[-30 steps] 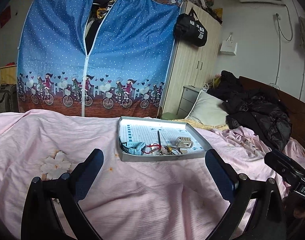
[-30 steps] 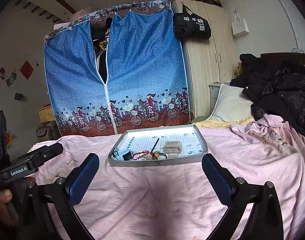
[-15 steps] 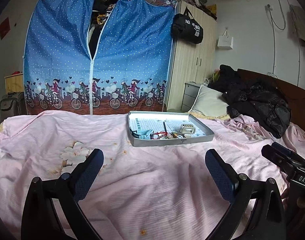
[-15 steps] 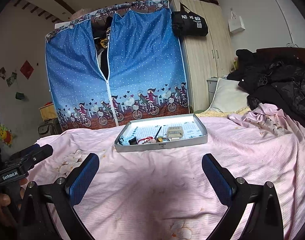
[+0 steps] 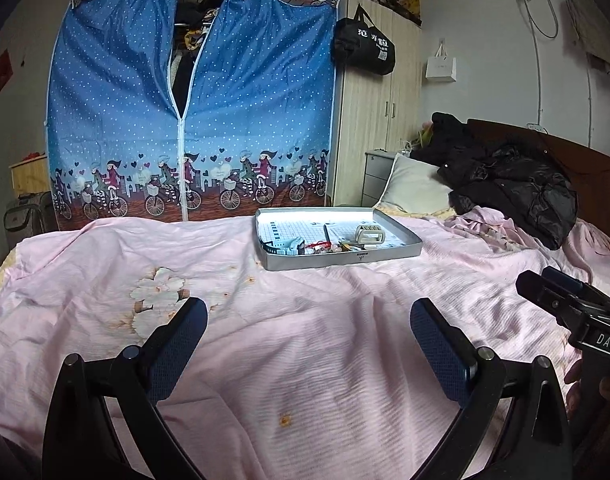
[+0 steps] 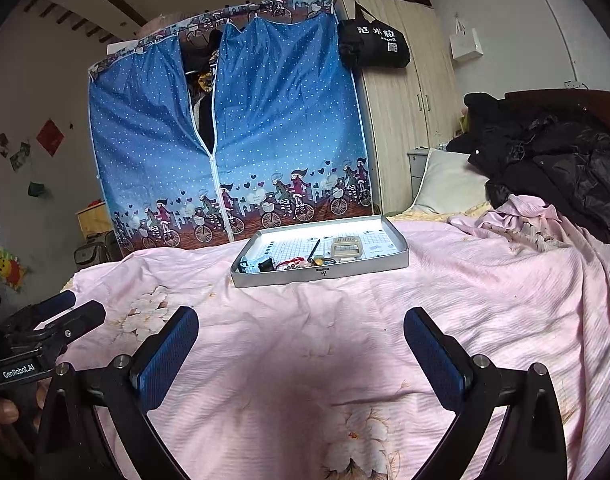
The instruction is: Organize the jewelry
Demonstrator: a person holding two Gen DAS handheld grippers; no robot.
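A shallow grey metal tray point(image 5: 345, 259) point(image 6: 365, 267) lies on the pink bedspread, far ahead of both grippers. Along its near edge sit a light blue watch point(image 5: 289, 246), a red bead string point(image 5: 320, 246) point(image 6: 292, 262), a beige rectangular clasp-like piece point(image 5: 370, 236) point(image 6: 347, 248) and a thin dark stick point(image 6: 315, 248). My left gripper point(image 5: 308, 338) hangs open over the bedspread with nothing between its fingers. Just as wide open and empty is my right gripper point(image 6: 301, 344). Each gripper shows at the edge of the other's view, held by a hand.
The pink bedspread point(image 5: 265, 340) spreads wide between grippers and tray. Black jackets point(image 5: 513, 184) and a pillow point(image 5: 415, 190) lie at the right. Beyond the bed stand a blue fabric wardrobe point(image 5: 193, 112) and a wooden cabinet point(image 5: 381, 120).
Both grippers have drawn back from the tray, which now looks smaller and farther off. Their jaws stayed open and nothing in the tray moved.
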